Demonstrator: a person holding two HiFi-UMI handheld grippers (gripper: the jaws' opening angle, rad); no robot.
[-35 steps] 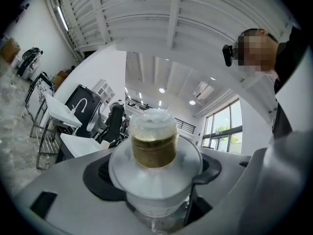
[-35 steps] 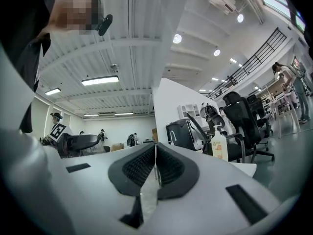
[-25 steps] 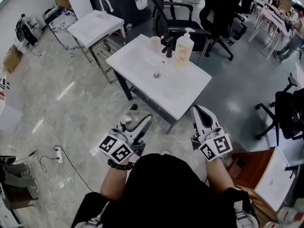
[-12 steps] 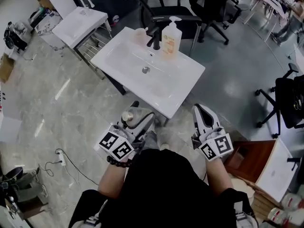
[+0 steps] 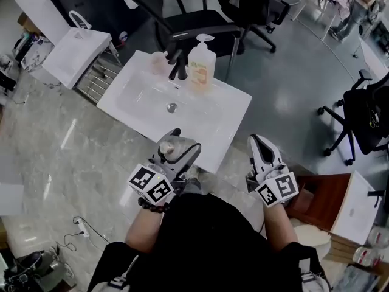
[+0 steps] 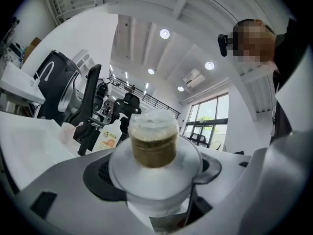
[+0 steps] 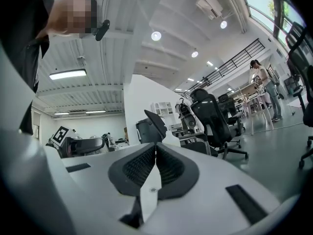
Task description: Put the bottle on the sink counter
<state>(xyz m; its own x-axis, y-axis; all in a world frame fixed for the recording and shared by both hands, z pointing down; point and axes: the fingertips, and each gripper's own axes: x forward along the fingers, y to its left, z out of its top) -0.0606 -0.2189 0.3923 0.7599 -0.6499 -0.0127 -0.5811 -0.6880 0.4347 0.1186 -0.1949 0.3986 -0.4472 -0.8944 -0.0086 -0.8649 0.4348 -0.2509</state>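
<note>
My left gripper (image 5: 175,152) is shut on a small bottle (image 5: 167,147) with a pale cap and brownish contents; it hangs over the near edge of the white sink counter (image 5: 228,117). In the left gripper view the bottle (image 6: 153,141) stands upright between the jaws, its cap toward the camera. My right gripper (image 5: 260,146) is shut with nothing in it, held to the right of the counter's near corner; in the right gripper view its pads (image 7: 166,166) press together.
On the counter's far side stand a black tap (image 5: 177,64), a pump soap bottle (image 5: 200,65) and a pale cup (image 5: 159,62). A drain (image 5: 172,107) sits in the basin. Office chairs (image 5: 194,17) stand behind; a second sink (image 5: 76,47) is at left.
The view has moved closer to the sink. Both grippers now sit at the counter's near edge, the left still holding the bottle.
</note>
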